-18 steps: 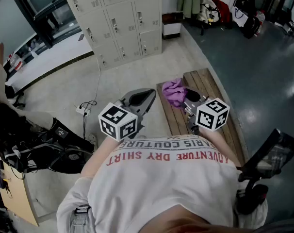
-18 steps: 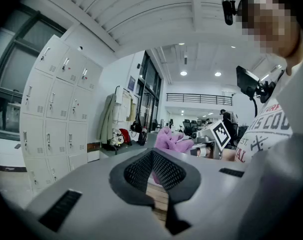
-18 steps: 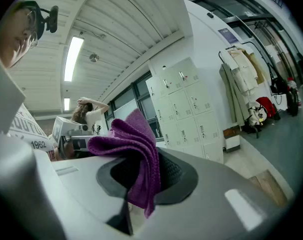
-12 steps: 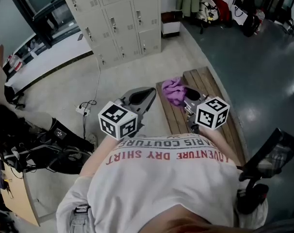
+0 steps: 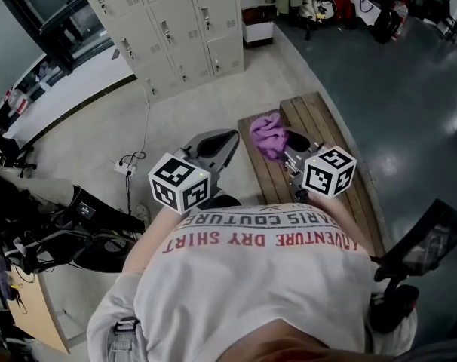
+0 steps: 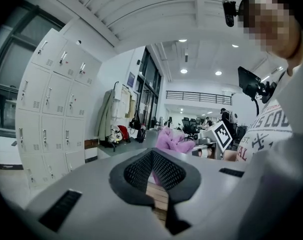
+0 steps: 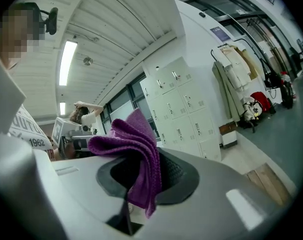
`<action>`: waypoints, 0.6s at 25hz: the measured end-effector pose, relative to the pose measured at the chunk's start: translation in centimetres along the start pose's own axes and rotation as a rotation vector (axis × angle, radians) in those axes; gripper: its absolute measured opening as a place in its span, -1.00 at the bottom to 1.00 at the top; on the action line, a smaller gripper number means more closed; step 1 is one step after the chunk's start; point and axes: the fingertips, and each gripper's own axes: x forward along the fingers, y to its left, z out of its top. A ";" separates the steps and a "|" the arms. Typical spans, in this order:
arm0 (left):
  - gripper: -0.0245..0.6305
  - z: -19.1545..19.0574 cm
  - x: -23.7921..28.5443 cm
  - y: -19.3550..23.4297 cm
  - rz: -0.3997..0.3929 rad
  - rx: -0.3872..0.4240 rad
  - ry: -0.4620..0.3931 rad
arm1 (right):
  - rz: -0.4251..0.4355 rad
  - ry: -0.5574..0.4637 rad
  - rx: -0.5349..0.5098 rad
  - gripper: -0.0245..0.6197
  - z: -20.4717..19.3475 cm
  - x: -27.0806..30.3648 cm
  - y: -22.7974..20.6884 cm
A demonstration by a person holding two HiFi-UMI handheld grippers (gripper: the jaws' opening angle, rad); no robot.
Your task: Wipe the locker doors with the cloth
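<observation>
Count: 1 cloth [image 5: 268, 133] (purple), 1 bench [image 5: 328, 129], 1 locker bank [image 5: 176, 21]. 2 grippers: left gripper [image 5: 230, 137], right gripper [image 5: 288, 141].

Holds both claws out ahead of the chest, side by side and apart, pointing away from the body. Has the left claw [image 5: 227, 137] closed tip against tip, with nothing between the jaws. Clamps the right claw [image 5: 292, 143] on a purple cloth [image 5: 266, 133], folds bunched above the jaws, one flap hanging below.
</observation>
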 end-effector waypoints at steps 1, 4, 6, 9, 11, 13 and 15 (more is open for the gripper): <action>-0.92 -0.3 0.3 0.4 0.000 -0.005 0.005 | -0.005 0.010 0.002 -0.72 -0.4 0.2 -0.5; -0.92 -1.0 1.3 1.8 -0.001 -0.031 0.019 | -0.016 0.018 0.014 -0.72 -0.9 1.1 -1.9; -0.92 -1.1 2.2 3.4 -0.003 -0.052 0.022 | -0.023 0.013 0.028 -0.71 -0.7 2.2 -3.0; -0.92 -1.8 4.0 6.8 -0.003 -0.076 0.027 | -0.039 0.028 0.039 -0.72 -1.0 5.0 -5.6; -0.92 -2.7 5.7 9.7 0.000 -0.092 0.032 | -0.051 0.045 0.051 -0.72 -1.8 7.3 -8.0; -0.92 -3.4 7.8 13.1 -0.002 -0.111 0.039 | -0.061 0.059 0.076 -0.72 -2.4 10.0 -10.9; -0.92 -3.5 10.0 17.0 -0.008 -0.122 0.048 | -0.075 0.063 0.100 -0.72 -2.0 13.4 -14.0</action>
